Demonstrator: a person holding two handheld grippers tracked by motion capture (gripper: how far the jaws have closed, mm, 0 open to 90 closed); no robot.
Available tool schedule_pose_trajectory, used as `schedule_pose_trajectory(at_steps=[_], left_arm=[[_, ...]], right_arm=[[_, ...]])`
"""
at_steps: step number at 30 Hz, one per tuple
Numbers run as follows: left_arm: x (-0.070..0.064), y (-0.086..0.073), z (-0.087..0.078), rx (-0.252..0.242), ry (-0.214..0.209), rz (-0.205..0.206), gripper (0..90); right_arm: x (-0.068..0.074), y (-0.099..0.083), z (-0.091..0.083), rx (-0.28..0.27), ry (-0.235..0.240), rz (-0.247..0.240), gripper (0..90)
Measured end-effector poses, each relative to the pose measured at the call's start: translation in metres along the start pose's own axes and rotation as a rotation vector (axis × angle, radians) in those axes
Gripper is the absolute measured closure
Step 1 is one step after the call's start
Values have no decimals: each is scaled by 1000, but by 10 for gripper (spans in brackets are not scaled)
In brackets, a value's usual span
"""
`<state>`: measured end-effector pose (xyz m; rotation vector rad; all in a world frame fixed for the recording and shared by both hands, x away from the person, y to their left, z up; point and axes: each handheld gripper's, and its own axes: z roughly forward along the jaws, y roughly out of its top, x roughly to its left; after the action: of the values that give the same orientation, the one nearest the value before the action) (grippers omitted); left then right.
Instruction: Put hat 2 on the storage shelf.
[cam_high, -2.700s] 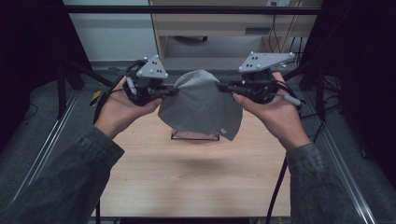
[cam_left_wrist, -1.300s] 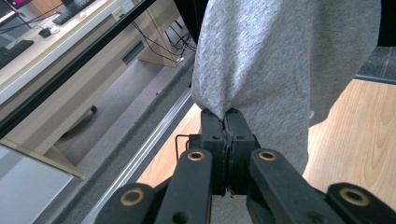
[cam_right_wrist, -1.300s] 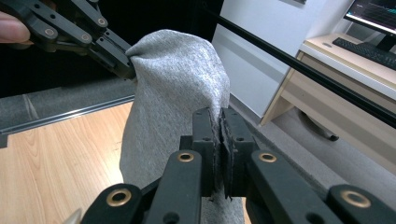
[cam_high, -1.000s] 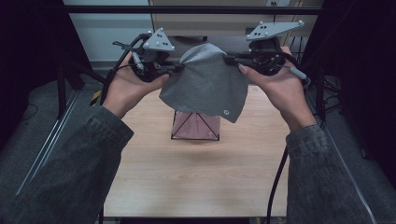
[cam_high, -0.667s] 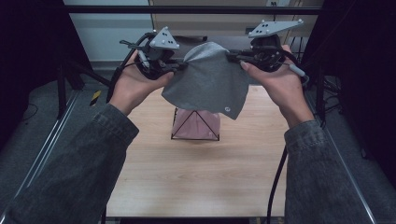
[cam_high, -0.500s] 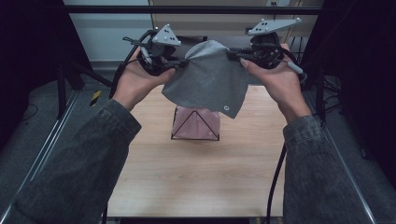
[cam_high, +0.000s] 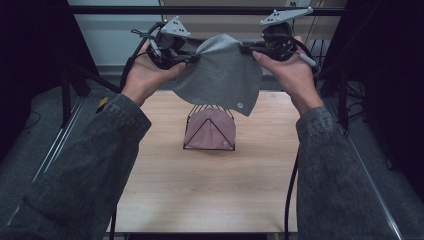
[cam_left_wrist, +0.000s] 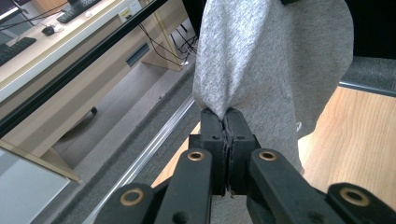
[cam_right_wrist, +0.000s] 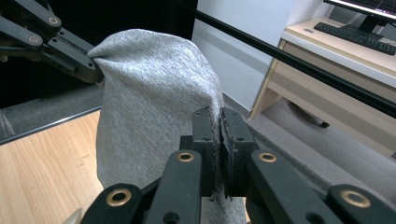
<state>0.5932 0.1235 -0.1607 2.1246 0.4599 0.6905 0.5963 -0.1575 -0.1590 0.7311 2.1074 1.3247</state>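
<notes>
A grey cloth (cam_high: 222, 75) hangs in the air between both grippers, high over the far part of the table. My left gripper (cam_high: 192, 58) is shut on the cloth's left edge, its jaws pinching the fabric (cam_left_wrist: 261, 70) tight. My right gripper (cam_high: 245, 49) is shut on the right edge of the same cloth (cam_right_wrist: 149, 93). In the right gripper view the left gripper (cam_right_wrist: 95, 74) shows at the upper left, clamped on the cloth. Below the cloth a black wire rack (cam_high: 186, 142) stands on the table with a pink cloth (cam_high: 210, 131) draped over it.
The wooden table (cam_high: 200, 195) stretches toward the person. Black frame bars run along the far edge (cam_high: 210, 10) and both sides. A desk with a keyboard (cam_right_wrist: 355, 32) stands beyond the table. A cable (cam_high: 290, 190) trails from the right gripper down the table's right side.
Both grippers have lifted the grey cloth higher and farther from the person. The wire rack and the pink cloth on it now show fully beneath it.
</notes>
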Motion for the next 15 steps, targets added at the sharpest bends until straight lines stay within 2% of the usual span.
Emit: schedule_pose_trajectory(at_steps=[15], left_arm=[[14,-8,9,-2,7,-24,889]], right_arm=[[-5,3,17,11,-3,-1,860]])
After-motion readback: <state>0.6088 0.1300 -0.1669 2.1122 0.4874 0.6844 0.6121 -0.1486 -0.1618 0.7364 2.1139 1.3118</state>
